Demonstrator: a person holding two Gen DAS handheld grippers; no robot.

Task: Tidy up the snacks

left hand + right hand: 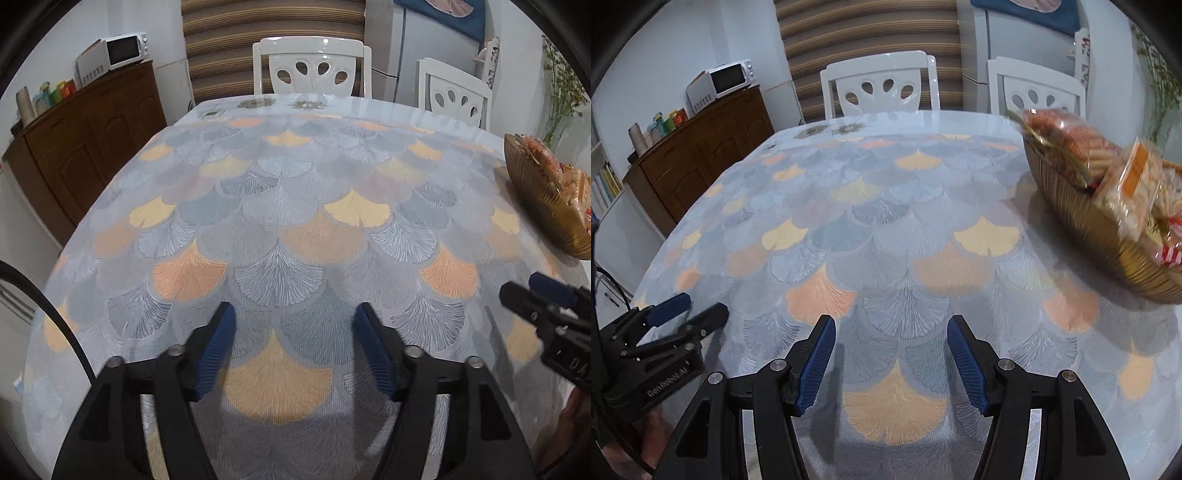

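Jaws of both grippers spread, nothing between them: left gripper (295, 343) and right gripper (891, 354) hover over bare patterned counter (886, 206). Step looks like task's end: no loose snacks on counter. Next move, likely: check for strays, else withdraw. Golden ribbed bowl (1082, 218) sits at counter's right edge, heaped. Snack packets (1134, 184) inside: clear wrappers, orange labels, biscuits showing, blurred.
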